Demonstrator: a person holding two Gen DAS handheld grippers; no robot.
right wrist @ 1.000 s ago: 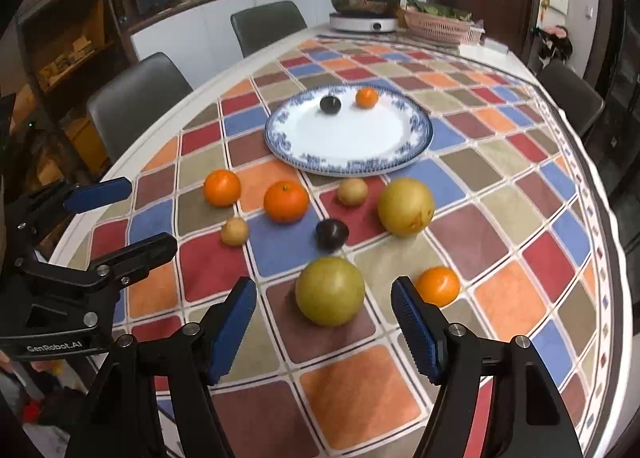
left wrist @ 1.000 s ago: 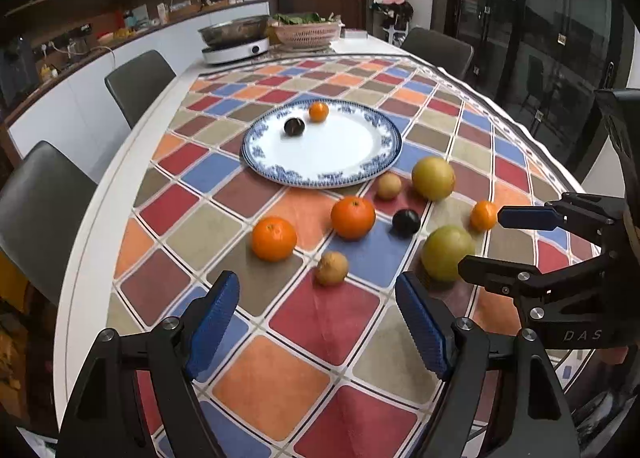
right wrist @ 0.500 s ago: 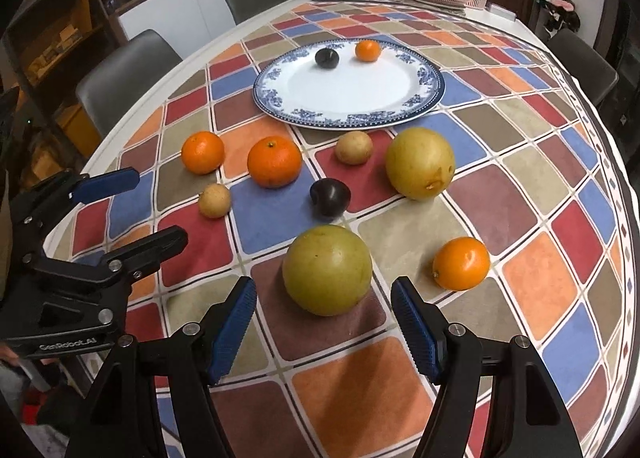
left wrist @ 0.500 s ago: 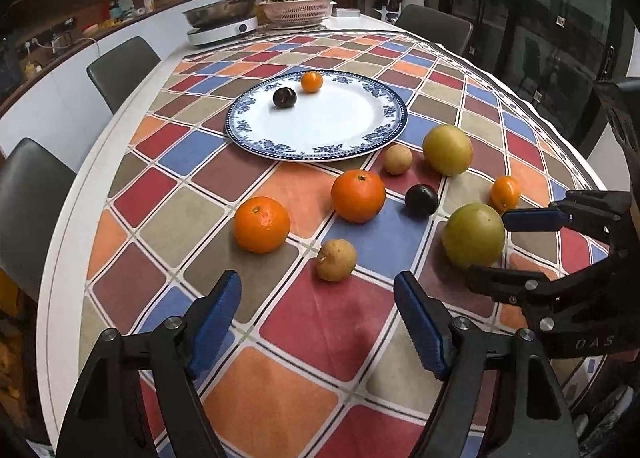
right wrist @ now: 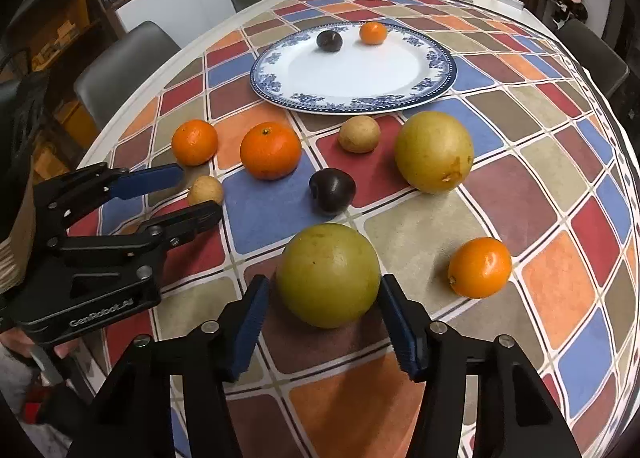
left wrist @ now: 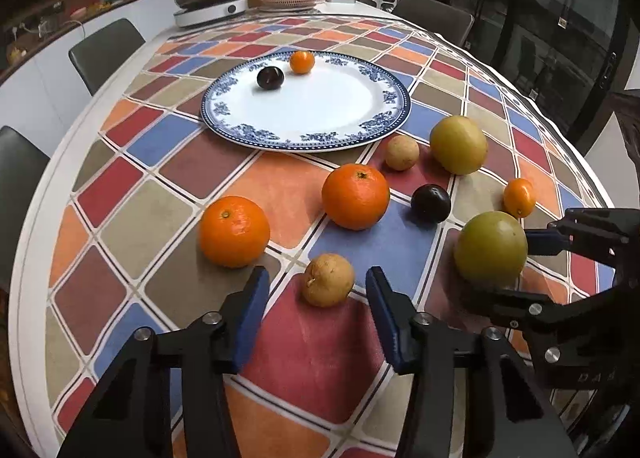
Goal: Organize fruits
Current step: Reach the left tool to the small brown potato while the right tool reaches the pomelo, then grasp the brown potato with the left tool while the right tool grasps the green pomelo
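The left claw (left wrist: 316, 310) stands apart around a small tan fruit (left wrist: 328, 280) on the table (left wrist: 280, 186). The right claw (right wrist: 320, 322), also apart, flanks a green fruit (right wrist: 328, 275).

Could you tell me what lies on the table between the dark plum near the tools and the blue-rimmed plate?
In the right wrist view, a small tan fruit sits between the plum and the plate, apart from both.

Even indoor light, soft shadows under the fruit, strong fisheye bending and dark vignetted corners.
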